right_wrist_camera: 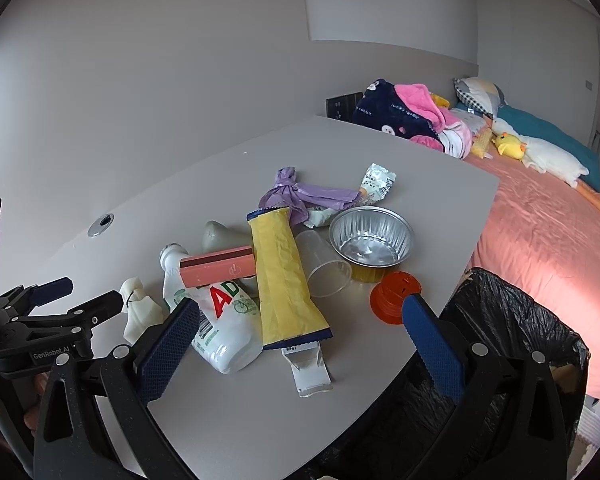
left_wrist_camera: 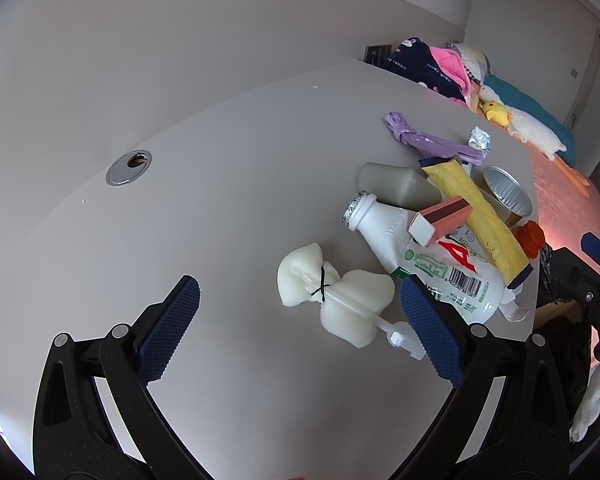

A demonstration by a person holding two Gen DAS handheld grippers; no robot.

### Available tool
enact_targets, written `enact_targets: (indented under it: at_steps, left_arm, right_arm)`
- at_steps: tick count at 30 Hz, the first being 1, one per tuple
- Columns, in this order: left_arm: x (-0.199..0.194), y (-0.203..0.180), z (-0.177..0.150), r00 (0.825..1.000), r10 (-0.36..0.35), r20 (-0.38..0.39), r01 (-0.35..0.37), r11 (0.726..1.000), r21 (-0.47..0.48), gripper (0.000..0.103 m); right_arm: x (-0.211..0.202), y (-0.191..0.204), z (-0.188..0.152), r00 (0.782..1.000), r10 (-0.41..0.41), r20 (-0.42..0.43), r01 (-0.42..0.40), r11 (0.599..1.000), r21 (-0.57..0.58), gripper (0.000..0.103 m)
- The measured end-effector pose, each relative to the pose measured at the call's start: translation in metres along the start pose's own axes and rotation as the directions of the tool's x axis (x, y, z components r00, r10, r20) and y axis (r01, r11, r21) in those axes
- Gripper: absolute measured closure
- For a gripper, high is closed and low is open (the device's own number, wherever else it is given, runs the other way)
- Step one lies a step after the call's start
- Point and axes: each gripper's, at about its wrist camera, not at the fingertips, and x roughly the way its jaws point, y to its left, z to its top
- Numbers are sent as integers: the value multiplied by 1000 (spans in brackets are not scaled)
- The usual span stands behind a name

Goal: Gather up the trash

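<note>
Left gripper (left_wrist_camera: 300, 308) hovers over the grey table (left_wrist_camera: 220, 220), jaws spread wide, empty, white sponge (left_wrist_camera: 336, 296) between the fingertips. Trash pile right of it: white bottle (right_wrist_camera: 216, 320) lying flat, pink box (right_wrist_camera: 218, 266) on top, yellow wrapper (right_wrist_camera: 286, 276), clear cup (right_wrist_camera: 324, 268), foil bowl (right_wrist_camera: 372, 240), orange cap (right_wrist_camera: 394, 294). Right gripper (right_wrist_camera: 300, 316) also released, holding nothing (black-lined bin (right_wrist_camera: 512, 344) at table's right edge).

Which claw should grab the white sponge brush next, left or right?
Left. The left claw is open with the sponge brush lying between its fingers, while the right claw faces the yellow wrapper.
</note>
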Motion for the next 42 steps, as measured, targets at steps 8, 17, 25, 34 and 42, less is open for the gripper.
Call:
enact_targets:
  at_steps: [8, 17, 25, 34, 42]
  left_arm:
    - [-1, -1, -1, 1000, -3, 2, 3, 1000, 5, 6]
    - [-2, -3, -1, 1000, -10, -2, 10, 1000, 11, 6]
    - [-1, -4, -2, 1000, -13, -4, 13, 1000, 11, 6]
    - [2, -3, -3, 999, -45, -20, 45, 999, -2, 6]
    - [10, -2, 3, 998, -19, -52, 18, 1000, -25, 6]
  right_arm:
    - [-1, -2, -2, 1000, -2, 0, 2, 1000, 1, 2]
    - [0, -3, -3, 1000, -4, -5, 4, 1000, 2, 2]
    - [0, -3, -3, 1000, -5, -8, 5, 1000, 2, 2]
    - [3, -3, -5, 1000, -12, -18, 12, 1000, -10, 2]
    - [8, 1, -2, 1000, -10, -11, 9, 999, -42, 3]
